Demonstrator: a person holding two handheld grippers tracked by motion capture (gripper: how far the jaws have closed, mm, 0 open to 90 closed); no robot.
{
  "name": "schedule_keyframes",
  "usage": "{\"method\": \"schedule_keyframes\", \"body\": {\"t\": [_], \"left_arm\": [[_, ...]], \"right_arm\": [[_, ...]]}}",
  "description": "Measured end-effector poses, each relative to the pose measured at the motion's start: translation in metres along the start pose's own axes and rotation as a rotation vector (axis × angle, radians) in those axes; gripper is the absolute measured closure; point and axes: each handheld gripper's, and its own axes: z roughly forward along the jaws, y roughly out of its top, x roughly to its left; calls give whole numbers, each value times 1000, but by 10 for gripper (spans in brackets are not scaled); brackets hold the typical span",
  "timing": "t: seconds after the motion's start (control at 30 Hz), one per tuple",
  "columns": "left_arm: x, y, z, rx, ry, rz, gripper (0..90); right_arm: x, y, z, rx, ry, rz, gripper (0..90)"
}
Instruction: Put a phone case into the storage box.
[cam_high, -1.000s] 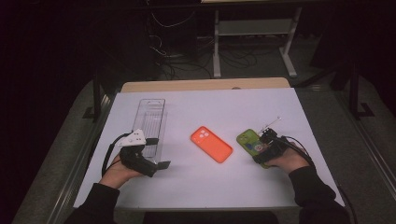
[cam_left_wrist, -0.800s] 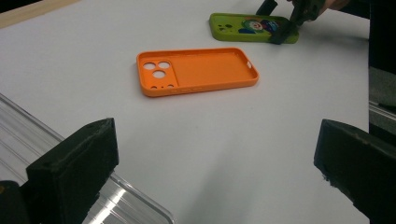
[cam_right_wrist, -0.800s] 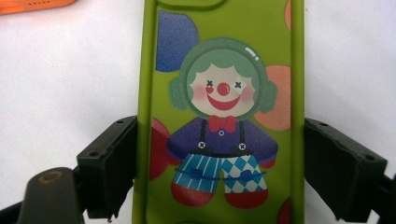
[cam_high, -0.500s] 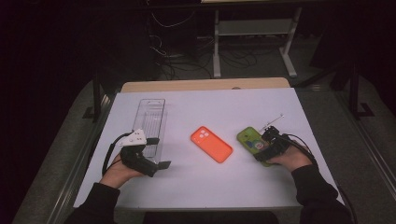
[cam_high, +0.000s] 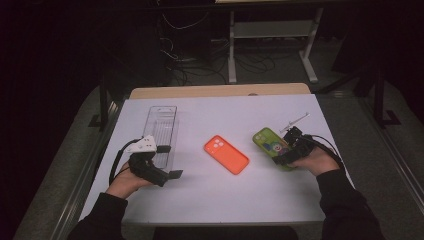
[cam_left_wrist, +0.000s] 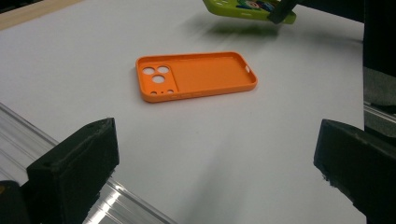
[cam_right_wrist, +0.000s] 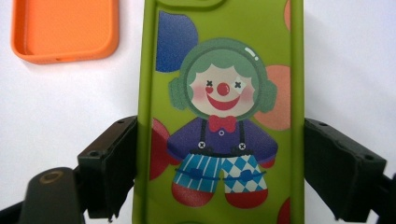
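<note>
A green phone case (cam_right_wrist: 222, 116) printed with a clown sits between my right gripper's (cam_right_wrist: 222, 172) jaws, which press on its two long sides. In the left gripper view the green case (cam_left_wrist: 247, 7) hangs tilted above its shadow on the table. In the high view my right gripper (cam_high: 284, 146) holds the green case (cam_high: 267, 140) at the right. An orange phone case (cam_high: 226, 154) lies hollow side up at mid-table, also seen as the orange case (cam_left_wrist: 196, 77) ahead of my left gripper (cam_left_wrist: 215, 172). My left gripper (cam_high: 169, 161) is open and empty at the left.
A clear plastic tray (cam_high: 162, 125) lies lengthwise beside the left gripper. A thin white stick (cam_high: 296, 120) rests beyond the right hand. The white sheet (cam_high: 225, 200) covers the table, with a wooden edge (cam_high: 220, 91) at the far side.
My right gripper has risen a little with the green case, lifting it off the table. The left gripper and the orange case have stayed put.
</note>
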Motion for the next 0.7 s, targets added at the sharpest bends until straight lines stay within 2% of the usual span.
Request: {"method": "schedule_keyframes", "body": {"t": [0.23,0.47,0.7], "left_arm": [[3,12,4,8,-10,9,0],[6,25,12,-6,-27,13,0],[10,39,22,-12,-27,43,0]], "right_arm": [[-3,15,-5,-30,35,-41,155],[-2,28,-7,-44,56,-87,155],[-3,37,-9,-55,67,-115,155]]}}
